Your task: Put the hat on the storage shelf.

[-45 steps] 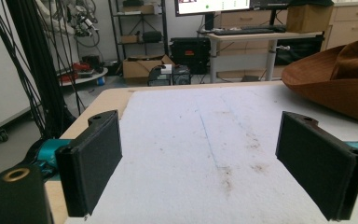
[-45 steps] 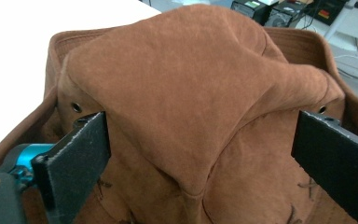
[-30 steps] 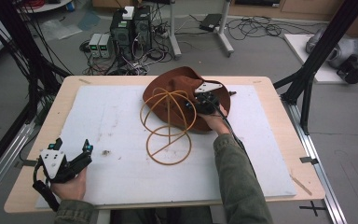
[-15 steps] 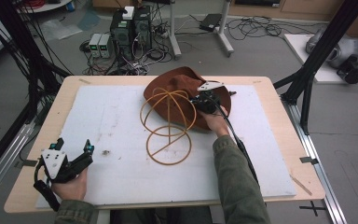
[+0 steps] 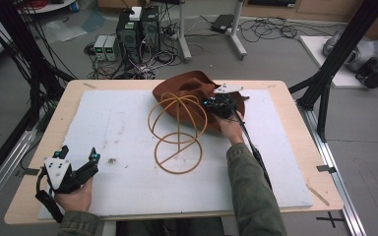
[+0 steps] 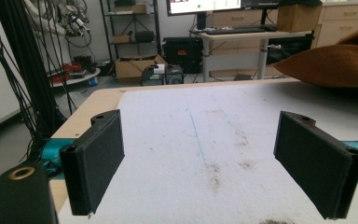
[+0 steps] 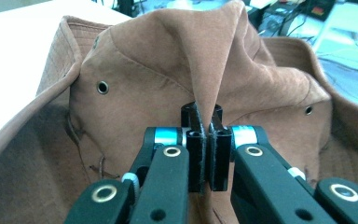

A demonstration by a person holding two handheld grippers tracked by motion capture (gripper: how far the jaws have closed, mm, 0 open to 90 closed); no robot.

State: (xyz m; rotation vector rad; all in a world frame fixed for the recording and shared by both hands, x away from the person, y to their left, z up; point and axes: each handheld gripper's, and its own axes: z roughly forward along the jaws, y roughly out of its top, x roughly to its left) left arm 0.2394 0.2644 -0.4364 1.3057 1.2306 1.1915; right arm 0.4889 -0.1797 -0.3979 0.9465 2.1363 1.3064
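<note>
A brown cloth hat [image 5: 189, 88] lies crumpled at the far middle of the white mat [image 5: 128, 128]. My right gripper [image 5: 215, 104] is shut on a fold of the hat's crown [image 7: 205, 70], which rises pinched between the jaws in the right gripper view. In front of the hat stands a tan wire hat stand [image 5: 177, 130], a dome of hoops over a round base ring. My left gripper [image 5: 76, 164] rests at the near left corner of the mat, open with nothing between its pads [image 6: 95, 161]. In the left gripper view the hat [image 6: 335, 65] lies far off to the right.
The wooden table [image 5: 295, 147] carries the white mat, which has dark smudges near the left gripper. Black frame posts [image 5: 342, 44] stand at both sides. Computers and cables [image 5: 138, 34] sit on the floor behind the table.
The right gripper has shifted slightly with the hat fold held in it. The left gripper has stayed put.
</note>
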